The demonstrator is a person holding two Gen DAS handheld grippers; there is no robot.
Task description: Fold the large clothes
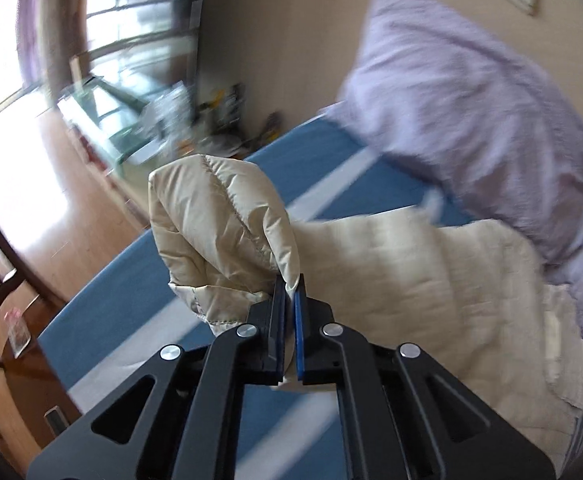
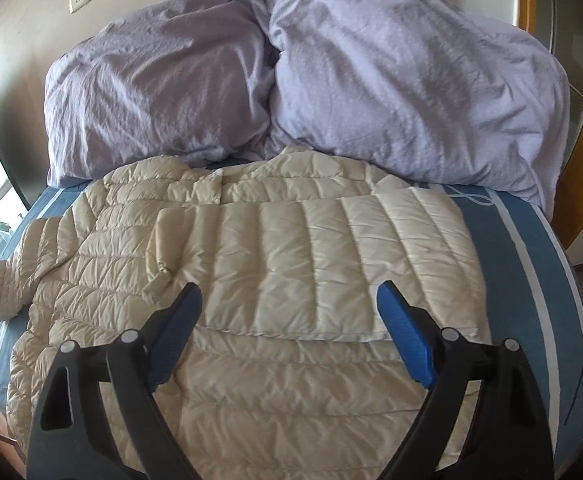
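Black hand-held gripper (image 1: 290, 280) linkages (silver rivets), blue finger pads (image 2: 405, 336)

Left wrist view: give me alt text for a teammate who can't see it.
The left gripper has its fingers shut on a fold of a cream quilted down jacket, the pinched sleeve bunched up above the fingers. The jacket lies on a blue sheet with white stripes, with a lilac pillow, blurred, behind it.

Spread tongs (image 2: 289, 312) above cream jacket (image 2: 275, 248)
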